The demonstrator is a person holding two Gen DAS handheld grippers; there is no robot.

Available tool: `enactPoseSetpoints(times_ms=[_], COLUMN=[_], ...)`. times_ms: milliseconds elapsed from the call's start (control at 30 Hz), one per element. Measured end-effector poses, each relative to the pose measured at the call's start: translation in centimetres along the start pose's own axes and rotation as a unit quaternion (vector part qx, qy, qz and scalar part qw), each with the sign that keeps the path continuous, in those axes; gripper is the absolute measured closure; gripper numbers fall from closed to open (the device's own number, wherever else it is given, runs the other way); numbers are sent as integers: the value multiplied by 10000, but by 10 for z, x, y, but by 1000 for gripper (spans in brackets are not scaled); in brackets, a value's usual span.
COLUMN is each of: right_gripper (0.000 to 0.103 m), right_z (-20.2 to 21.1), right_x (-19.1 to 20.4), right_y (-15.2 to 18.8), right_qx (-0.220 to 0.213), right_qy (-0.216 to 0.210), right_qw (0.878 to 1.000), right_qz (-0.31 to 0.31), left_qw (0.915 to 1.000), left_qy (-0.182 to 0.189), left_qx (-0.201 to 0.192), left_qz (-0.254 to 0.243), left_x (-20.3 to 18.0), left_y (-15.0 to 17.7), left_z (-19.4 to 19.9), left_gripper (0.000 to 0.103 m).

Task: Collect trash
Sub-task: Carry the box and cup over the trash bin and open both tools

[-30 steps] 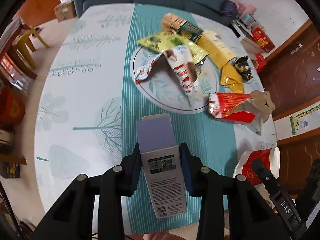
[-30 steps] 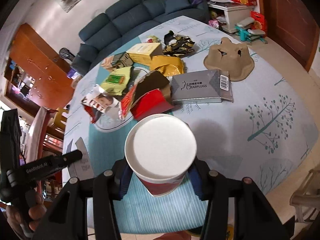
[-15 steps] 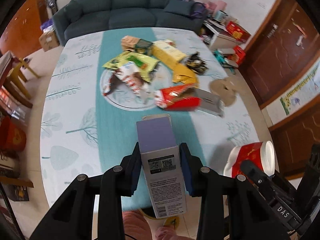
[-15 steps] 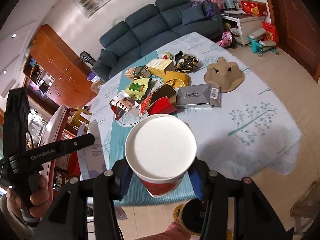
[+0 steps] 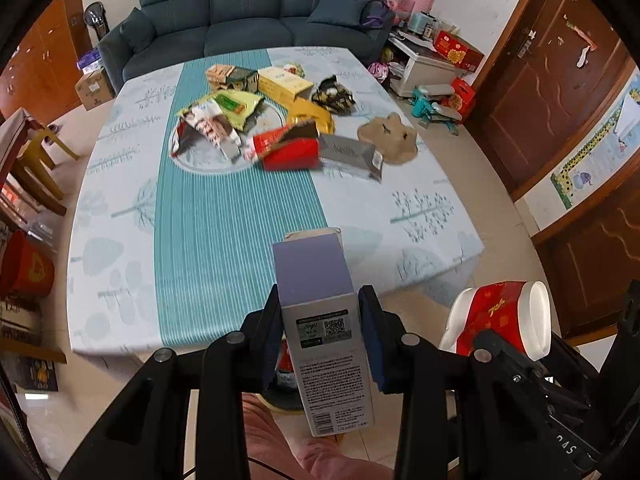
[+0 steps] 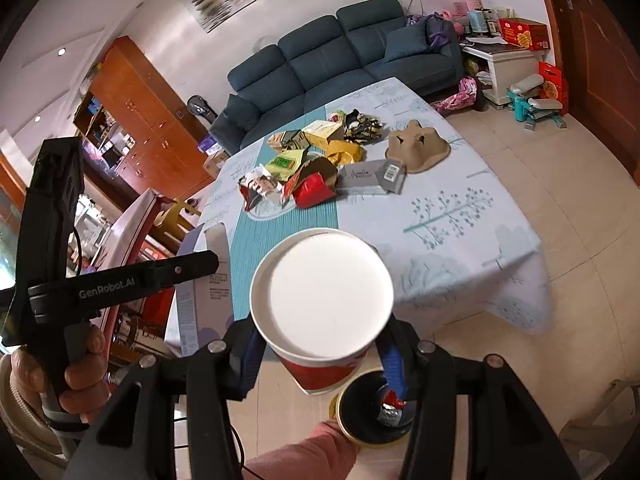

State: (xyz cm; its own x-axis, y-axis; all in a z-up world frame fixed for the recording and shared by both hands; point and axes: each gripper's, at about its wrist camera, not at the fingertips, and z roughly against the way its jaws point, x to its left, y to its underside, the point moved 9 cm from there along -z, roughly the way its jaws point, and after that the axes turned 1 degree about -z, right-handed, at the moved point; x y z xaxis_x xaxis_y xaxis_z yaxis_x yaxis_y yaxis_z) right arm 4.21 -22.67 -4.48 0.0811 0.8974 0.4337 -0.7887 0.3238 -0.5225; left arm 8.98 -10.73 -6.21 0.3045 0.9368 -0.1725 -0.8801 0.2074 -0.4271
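A light, crushable purple carton point(image 5: 320, 320) is clamped at its sides by the left gripper point(image 5: 322, 344); a thin paper cup point(image 6: 322, 304) is pinched by the right gripper point(image 6: 320, 354), above a bin point(image 6: 372, 412) at five o'clock. Wrappers point(image 5: 280, 120) are left on the table point(image 5: 120, 200) at twelve.

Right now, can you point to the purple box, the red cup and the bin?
purple box point(image 5: 311, 268), left wrist view, its purple face.
red cup point(image 6: 322, 294), right wrist view, its white bottom.
bin point(image 6: 362, 400), right wrist view, its dark inside.
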Motion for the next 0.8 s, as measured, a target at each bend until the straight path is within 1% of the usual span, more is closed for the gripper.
enactPoseSetpoints(times_ms=[167,367,467,600,800], right_gripper=[53,53,53,53,53], right_z=[6,-6,-18,-38,-79], right_x=[-14,-29,-32,-33,-40], right_y=[31,67,83,105,141], right_qx=[232,595,765,999,1328], right_qy=[-120,-182,-189,-139,54], right_qw=[9997,9976,9962,9938,9891], right_qz=[-40,-289,-383,-471,-642], left_qw=[9996,9979,9966,9947,9919], left_qy=[-179,-431,-521,-539,-487], left_qx=[202,442,539,706,947], left_qz=[9,-172,-337,-510,-697], left_x=[-11,-11,-11,-8,3], left_y=[33,61,73,92,122], left_z=[-6,-19,-28,-48,-90], left_gripper=[68,68,68,68,68])
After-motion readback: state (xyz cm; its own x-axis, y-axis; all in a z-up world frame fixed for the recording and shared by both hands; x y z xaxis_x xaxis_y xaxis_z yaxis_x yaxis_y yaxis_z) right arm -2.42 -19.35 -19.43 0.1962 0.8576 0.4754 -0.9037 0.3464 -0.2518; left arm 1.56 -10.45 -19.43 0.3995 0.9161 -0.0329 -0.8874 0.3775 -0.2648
